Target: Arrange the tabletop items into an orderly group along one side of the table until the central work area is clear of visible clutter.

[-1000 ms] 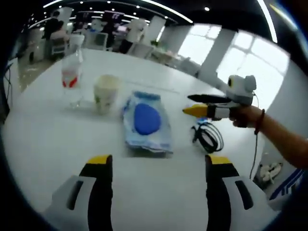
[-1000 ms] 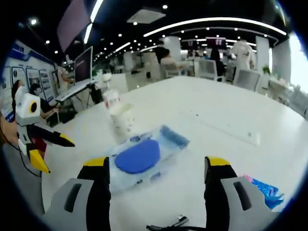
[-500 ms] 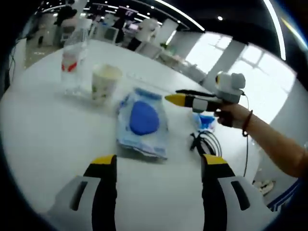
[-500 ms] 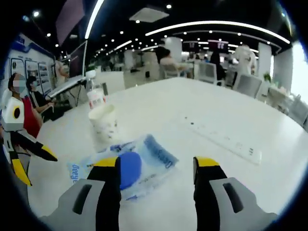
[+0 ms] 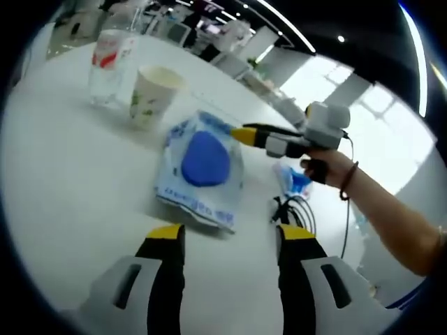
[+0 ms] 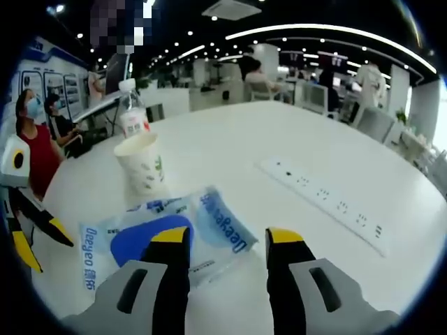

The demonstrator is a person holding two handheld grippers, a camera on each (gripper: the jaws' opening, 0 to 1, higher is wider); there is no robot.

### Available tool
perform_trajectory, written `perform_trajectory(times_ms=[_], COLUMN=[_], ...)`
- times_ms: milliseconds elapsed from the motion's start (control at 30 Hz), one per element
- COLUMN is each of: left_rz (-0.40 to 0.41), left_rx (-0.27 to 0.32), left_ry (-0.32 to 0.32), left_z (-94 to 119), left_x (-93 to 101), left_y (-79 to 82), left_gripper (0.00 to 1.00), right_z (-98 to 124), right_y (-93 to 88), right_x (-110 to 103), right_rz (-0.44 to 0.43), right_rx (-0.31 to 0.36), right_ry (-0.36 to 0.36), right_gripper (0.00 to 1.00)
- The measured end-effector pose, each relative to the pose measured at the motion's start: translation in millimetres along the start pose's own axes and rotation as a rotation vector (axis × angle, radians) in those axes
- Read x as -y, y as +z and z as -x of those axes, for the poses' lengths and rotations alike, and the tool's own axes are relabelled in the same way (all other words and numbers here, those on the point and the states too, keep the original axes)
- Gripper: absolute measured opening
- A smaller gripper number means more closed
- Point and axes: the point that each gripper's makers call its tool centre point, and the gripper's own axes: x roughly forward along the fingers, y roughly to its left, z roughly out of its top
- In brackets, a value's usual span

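With jaws apart, the right gripper [image 6: 220, 241] straddles the near edge of the wipes pack [image 5: 199, 167] lying mid-table [image 5: 63, 188] beside the paper cup [image 6: 142, 166]; I'd pinch only the pack's edge, while the left gripper [image 5: 227, 234] waits, jaws spread

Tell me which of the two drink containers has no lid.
The paper cup with the green print: its top is open. The plastic bottle behind it wears a white cap.

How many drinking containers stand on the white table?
2. A clear plastic bottle with a red label stands at the far end of the white table, and a white paper cup with a green print stands just beside it, nearer the blue-and-clear plastic packet.
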Motion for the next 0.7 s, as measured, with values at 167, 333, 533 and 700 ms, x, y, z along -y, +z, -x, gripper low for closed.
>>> perform_trajectory(times_ms=[167, 333, 533, 700], left_rz=[0.068, 0.048, 0.11, 0.173], left_rx=[0.018, -0.01, 0.009, 0.017], left_ry=[-0.003, 0.011, 0.03, 0.05], left_z=[-8, -16, -19, -23], left_x=[-0.2, 0.3, -7.6, -14.8], left_y=[1.2, -4.7, -4.3, -2.9], left_gripper=[0.44, 0.42, 0.37, 0.31], right_z=[-8, -14, -11, -7], right_y=[-1.9, -8.6, -10.1, -16.7], right_x=[3, 5, 12, 9], right_rz=[0.041, 0.049, 0.067, 0.088], right_rx=[-0.009, -0.038, -0.051, -0.085], right_ry=[0.003, 0.011, -0.016, 0.003], right_gripper=[0.37, 0.28, 0.13, 0.07])
